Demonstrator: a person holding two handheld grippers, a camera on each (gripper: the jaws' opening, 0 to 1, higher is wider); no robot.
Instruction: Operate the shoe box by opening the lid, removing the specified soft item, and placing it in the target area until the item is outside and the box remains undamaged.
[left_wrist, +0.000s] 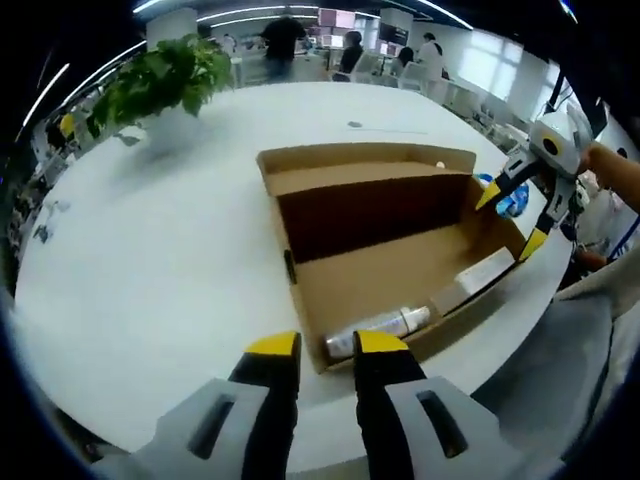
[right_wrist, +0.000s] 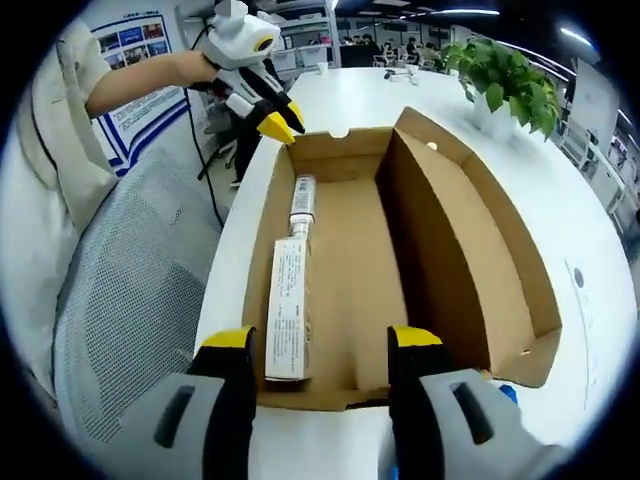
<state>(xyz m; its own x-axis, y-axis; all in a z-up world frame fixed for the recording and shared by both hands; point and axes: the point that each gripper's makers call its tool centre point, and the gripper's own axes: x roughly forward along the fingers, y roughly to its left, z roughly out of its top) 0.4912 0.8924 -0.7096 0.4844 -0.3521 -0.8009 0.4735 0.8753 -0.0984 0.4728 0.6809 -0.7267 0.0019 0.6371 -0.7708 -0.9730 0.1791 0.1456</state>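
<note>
Shoe box (right_wrist: 360, 290) lying open on the white tabletop (left_wrist: 150, 280), lid (right_wrist: 470, 250) folded back and standing up along one long side, so contents exposed for picking. Inside, against the wall near the tabletop edge: a tube (right_wrist: 302, 200) and a slim white carton (right_wrist: 288, 310), end to end. Left gripper (left_wrist: 325, 345) hovering over one short end, jaws narrowly parted, holding nothing. Right gripper (right_wrist: 322, 338) poised over the opposite end, jaws spread wide, empty. Potted plant (left_wrist: 165, 80) well apart.
</note>
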